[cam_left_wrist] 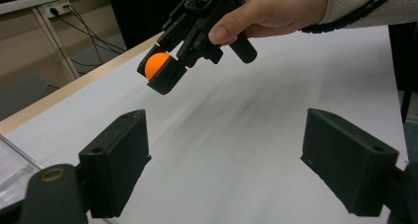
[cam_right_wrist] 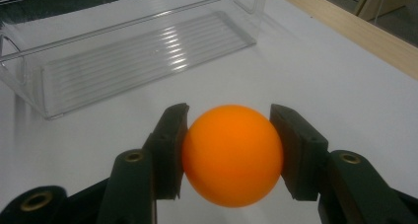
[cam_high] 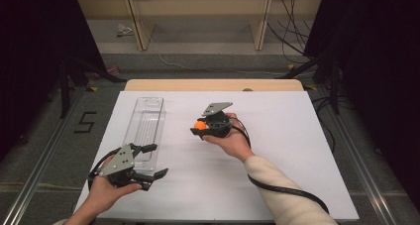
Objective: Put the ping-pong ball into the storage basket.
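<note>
Two grippers: one in each of a person's hands, both over a table covered with a white sheet (cam_high: 277, 185).
Right gripper (cam_high: 198, 128): held near the centre of the sheet in the high view, its jaws pointing toward 9 o'clock and pressed against either side of an orange ball (cam_high: 199, 125).
Orange ball: clamped between the two black pads and lifted off the sheet — in the right gripper view it sits dead centre, round and smooth, a pad touching each flank.
Right hand (cam_high: 233, 140): wraps the gripper from the 4 o'clock side, a cream sleeve (cam_high: 282, 197) running back to the bottom edge, a black cable (cam_high: 287, 190) looped beside it.
Left gripper (cam_high: 153, 160): at about 7 o'clock on the sheet, jaws spread wide with nothing between them, pointing toward 3 o'clock (bare white sheet shows in the gap in the left gripper view).
Left hand (cam_high: 106, 190): grips the body from below and behind.
Clear plastic bin (cam_high: 144, 128): long, narrow, ribbed on the floor, lying at 10 o'clock on the sheet — its near end is just beside the left gripper, and it is well apart from the ball.
Table edge (cam_high: 213, 84): a strip of pale wood at 12 o'clock, beyond the sheet.
</note>
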